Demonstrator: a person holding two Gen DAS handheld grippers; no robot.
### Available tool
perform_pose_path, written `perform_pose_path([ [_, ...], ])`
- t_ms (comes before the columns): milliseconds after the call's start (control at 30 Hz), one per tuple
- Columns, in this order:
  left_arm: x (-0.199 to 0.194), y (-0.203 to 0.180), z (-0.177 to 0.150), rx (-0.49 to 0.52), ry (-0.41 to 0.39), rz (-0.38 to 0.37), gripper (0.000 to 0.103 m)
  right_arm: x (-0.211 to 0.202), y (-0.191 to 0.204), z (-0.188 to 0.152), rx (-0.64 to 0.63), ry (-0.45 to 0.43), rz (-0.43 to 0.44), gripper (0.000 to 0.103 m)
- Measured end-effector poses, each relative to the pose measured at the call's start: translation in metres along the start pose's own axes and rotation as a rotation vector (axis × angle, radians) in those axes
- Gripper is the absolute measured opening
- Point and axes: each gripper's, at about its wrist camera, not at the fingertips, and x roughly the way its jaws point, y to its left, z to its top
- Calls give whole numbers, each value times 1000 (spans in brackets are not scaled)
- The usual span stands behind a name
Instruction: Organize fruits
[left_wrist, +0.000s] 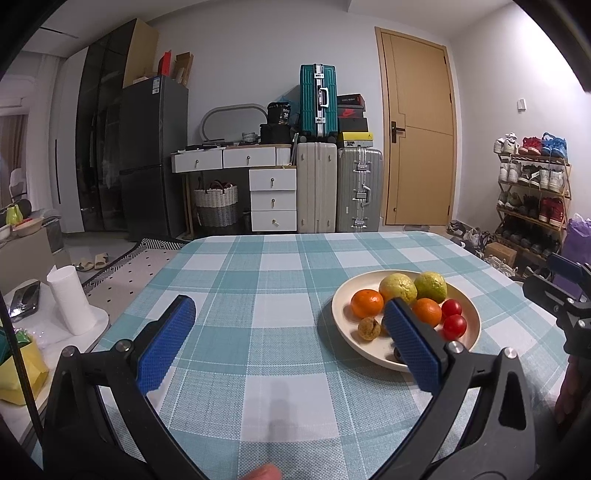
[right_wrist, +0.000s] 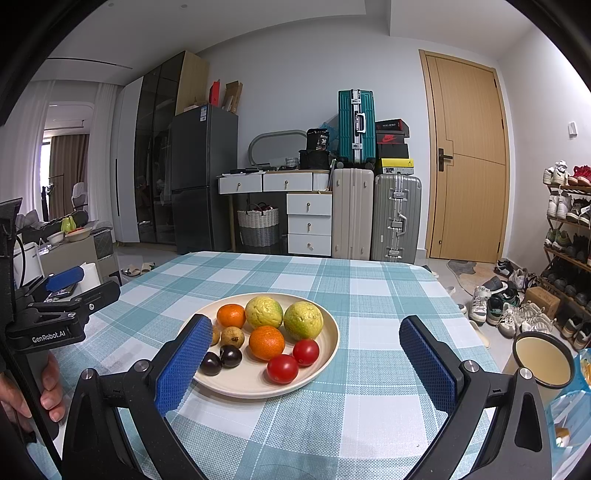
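A cream plate (right_wrist: 325, 345) (left_wrist: 469, 314) sits on the checked tablecloth (right_wrist: 369, 295). It holds two yellow-green guavas (right_wrist: 264, 312), two oranges (right_wrist: 266, 342), two red tomatoes (right_wrist: 282, 368), two dark plums (right_wrist: 231, 355) and small brown fruits (right_wrist: 232, 336). My left gripper (left_wrist: 291, 332) is open and empty, left of the plate, with its right finger over the plate's near rim. My right gripper (right_wrist: 306, 360) is open and empty, just in front of the plate. The left gripper also shows at the left edge of the right wrist view (right_wrist: 62, 291).
A paper roll (left_wrist: 72, 302) and a phone (left_wrist: 24, 299) lie on a low side table at the left. A cup of pale liquid (right_wrist: 543, 360) stands off the table's right edge. Suitcases, drawers and a shoe rack (left_wrist: 532, 192) line the far wall.
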Motion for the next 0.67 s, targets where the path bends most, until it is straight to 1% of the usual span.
perform_pose_path([
  [467, 0, 0, 0, 0, 1, 0, 102, 0, 0, 0, 0, 0, 0, 103],
  [633, 0, -1, 0, 4, -4, -18, 102, 1, 0, 0, 0, 0, 0, 103],
  [667, 1, -2, 0, 3, 0, -12, 102, 1, 0, 0, 0, 0, 0, 103],
])
